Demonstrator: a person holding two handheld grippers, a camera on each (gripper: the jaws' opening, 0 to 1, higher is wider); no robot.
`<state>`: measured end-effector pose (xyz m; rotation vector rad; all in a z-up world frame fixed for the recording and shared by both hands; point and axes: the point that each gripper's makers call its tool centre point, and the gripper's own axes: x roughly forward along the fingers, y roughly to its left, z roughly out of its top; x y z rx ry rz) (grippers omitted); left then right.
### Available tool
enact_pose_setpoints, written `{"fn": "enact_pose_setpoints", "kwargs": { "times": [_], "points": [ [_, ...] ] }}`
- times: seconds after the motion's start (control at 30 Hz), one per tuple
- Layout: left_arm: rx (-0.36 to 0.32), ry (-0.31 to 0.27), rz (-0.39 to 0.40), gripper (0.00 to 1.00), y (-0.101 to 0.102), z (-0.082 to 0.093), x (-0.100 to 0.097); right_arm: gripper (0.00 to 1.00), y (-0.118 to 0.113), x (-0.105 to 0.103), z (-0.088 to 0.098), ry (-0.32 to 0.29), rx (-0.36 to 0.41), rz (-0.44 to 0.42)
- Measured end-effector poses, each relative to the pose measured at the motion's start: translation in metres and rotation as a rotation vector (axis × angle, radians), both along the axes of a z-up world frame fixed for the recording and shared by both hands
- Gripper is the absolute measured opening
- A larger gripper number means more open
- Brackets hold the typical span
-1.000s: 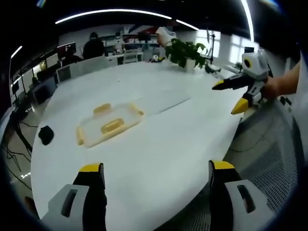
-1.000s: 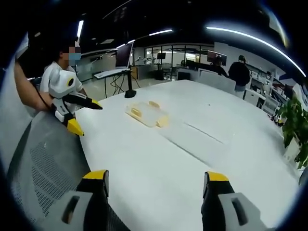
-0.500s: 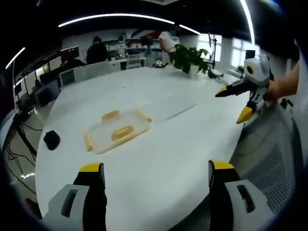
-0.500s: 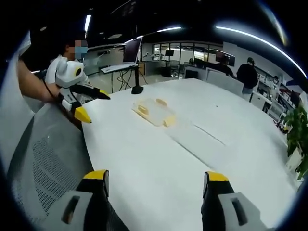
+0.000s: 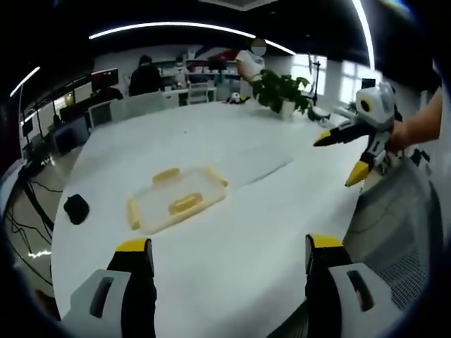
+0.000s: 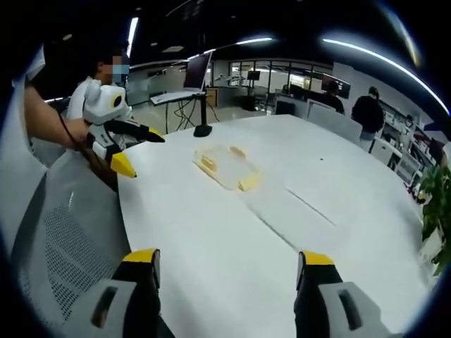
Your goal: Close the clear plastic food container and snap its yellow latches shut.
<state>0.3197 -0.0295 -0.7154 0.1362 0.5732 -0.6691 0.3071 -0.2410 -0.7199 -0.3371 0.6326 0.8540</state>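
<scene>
We held the left gripper (image 5: 229,257) and right gripper (image 6: 227,270) wide open, gripping nothing. The clear container (image 5: 177,199) with yellow latches (image 5: 184,204) lay on the white table (image 5: 239,211), well ahead of both.

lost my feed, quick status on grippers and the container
Left gripper open, right gripper open, both empty. Container on table, untouched. Nothing blocking the approach.

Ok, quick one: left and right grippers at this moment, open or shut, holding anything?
Left gripper: open, holding nothing, short of the container.
Right gripper: open, holding nothing, also away from the container.
</scene>
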Motion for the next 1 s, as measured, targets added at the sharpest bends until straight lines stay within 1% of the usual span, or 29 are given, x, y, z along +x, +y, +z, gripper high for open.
{"fn": "enact_pose_setpoints", "kwargs": {
  "times": [0.33, 0.5, 0.7, 0.77, 0.87, 1.0],
  "points": [
    [0.018, -0.004, -0.019, 0.86, 0.004, 0.001, 0.008, 0.78, 0.008, 0.007, -0.002, 0.003, -0.002, 0.015],
    [0.014, -0.002, -0.022, 0.86, 0.004, 0.001, 0.012, 0.78, 0.012, 0.009, -0.004, 0.01, -0.01, 0.029],
    [0.027, 0.001, -0.044, 0.86, 0.002, 0.0, 0.015, 0.76, 0.014, 0.011, -0.006, 0.004, -0.02, 0.053],
    [0.029, 0.001, -0.048, 0.86, 0.002, 0.001, 0.016, 0.76, 0.015, 0.011, -0.008, 0.018, -0.019, 0.056],
    [0.029, -0.002, -0.051, 0.86, 0.004, 0.002, 0.021, 0.76, 0.016, 0.014, -0.01, 0.02, -0.023, 0.06],
    [0.035, -0.001, -0.059, 0.86, 0.006, 0.002, 0.025, 0.72, 0.019, 0.015, -0.011, 0.018, -0.03, 0.076]
  ]
}}
